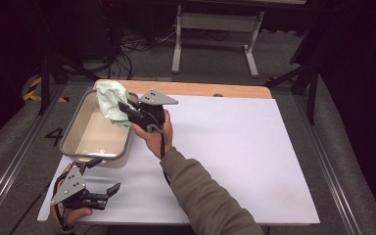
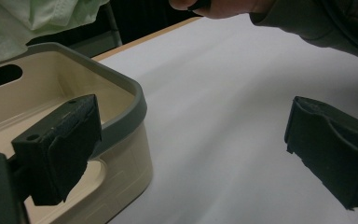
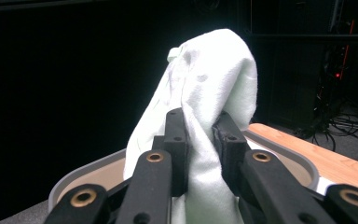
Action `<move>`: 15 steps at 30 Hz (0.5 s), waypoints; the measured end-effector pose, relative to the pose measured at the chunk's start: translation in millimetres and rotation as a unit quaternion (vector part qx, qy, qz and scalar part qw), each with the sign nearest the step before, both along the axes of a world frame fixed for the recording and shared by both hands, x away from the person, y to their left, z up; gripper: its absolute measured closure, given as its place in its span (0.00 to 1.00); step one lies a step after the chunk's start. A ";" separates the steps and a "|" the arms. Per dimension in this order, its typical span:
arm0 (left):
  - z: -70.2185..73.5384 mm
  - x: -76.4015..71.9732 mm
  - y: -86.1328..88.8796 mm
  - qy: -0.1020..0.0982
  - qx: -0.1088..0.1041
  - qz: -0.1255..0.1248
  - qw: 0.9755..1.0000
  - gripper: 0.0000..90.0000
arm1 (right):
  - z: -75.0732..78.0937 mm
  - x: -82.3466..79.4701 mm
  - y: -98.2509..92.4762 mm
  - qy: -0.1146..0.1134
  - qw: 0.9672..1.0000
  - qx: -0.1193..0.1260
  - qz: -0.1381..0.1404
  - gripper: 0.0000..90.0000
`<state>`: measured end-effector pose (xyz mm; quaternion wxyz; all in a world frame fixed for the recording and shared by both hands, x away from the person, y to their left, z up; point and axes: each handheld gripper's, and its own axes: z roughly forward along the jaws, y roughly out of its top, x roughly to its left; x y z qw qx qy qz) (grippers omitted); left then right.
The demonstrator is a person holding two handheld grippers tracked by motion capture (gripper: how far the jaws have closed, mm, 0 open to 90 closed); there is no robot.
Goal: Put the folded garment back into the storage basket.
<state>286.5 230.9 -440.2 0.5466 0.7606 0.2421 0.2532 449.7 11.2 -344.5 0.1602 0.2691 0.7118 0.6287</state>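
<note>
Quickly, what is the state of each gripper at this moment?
Left gripper: open, jaws wide apart, holding nothing, beside the beige plastic tub with grey rim.
Right gripper: shut on the pale green cloth, held above the tub.

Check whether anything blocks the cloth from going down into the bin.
Nothing visible does. The right gripper holds the pale green cloth over the far end of the beige bin, whose inside looks bare. The left gripper is open by the bin's near corner, outside it.
</note>
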 end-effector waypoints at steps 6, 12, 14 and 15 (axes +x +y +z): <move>-0.8 0.9 -1.1 0.000 0.002 -0.002 1.000 0.06 | -8.0 3.6 9.5 0.009 1.000 -0.003 0.001 0.88; -0.2 -0.2 -0.3 0.001 -0.002 -0.002 1.000 0.06 | -16.7 5.6 18.5 0.019 1.000 -0.011 0.003 0.88; -0.2 -0.2 0.5 0.001 -0.004 -0.002 1.000 0.06 | -18.9 5.3 21.2 0.022 1.000 -0.014 0.003 0.88; -0.1 -0.5 0.6 0.002 -0.003 -0.002 1.000 0.06 | -20.2 5.0 22.8 0.023 1.000 -0.014 0.004 0.88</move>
